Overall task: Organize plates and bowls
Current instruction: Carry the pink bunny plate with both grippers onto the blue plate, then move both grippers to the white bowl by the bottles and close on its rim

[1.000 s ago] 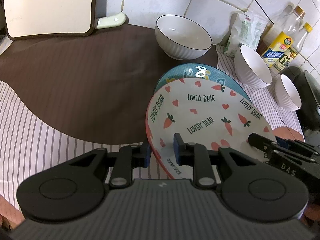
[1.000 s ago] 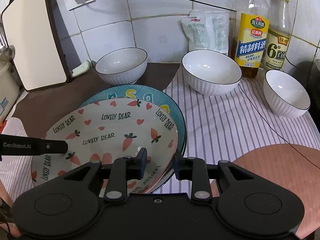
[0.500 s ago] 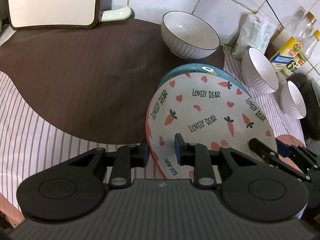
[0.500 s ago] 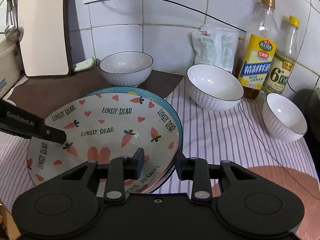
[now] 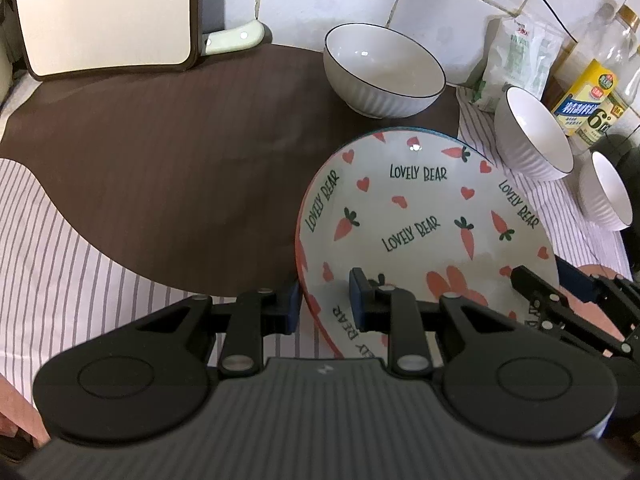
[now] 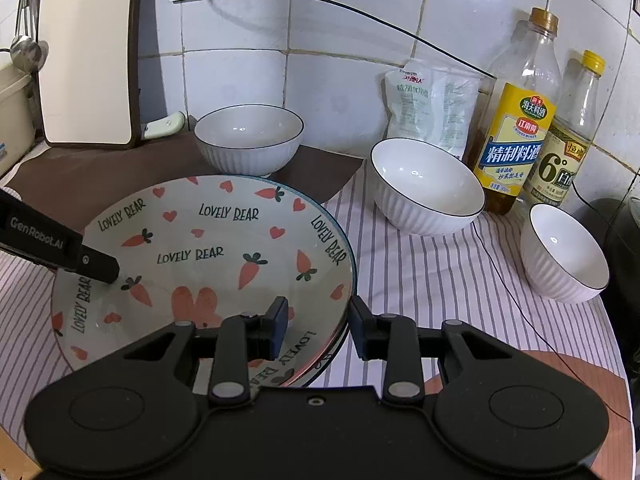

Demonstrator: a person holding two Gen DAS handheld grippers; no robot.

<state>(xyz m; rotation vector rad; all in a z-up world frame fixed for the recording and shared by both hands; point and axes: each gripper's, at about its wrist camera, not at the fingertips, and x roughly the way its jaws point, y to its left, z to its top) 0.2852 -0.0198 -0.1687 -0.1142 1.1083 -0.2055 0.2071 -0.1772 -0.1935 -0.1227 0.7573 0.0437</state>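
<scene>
A white plate with carrots and "LOVELY BEAR" lettering (image 5: 420, 208) (image 6: 208, 248) lies nested on a blue plate, of which only a thin rim (image 6: 354, 276) shows. My left gripper (image 5: 324, 300) is shut on the carrot plate's near-left rim; its finger (image 6: 60, 248) reaches in from the left in the right wrist view. My right gripper (image 6: 318, 320) straddles both rims at the near right, jaws slightly apart and pads not pressing. Three white ribbed bowls stand behind: one on the brown mat (image 6: 248, 136), two on the striped cloth (image 6: 426, 184) (image 6: 564, 252).
A cutting board (image 6: 88, 52) leans on the tiled wall at the back left. A white pouch (image 6: 432, 108) and two bottles (image 6: 516, 128) (image 6: 568, 140) stand at the back right. A dark pot (image 6: 624, 280) sits at the far right. A thin cable crosses the striped cloth (image 6: 440, 280).
The carrot plate has settled squarely over the blue plate, hiding nearly all of it. The right jaws have widened a little. The left grip is unchanged.
</scene>
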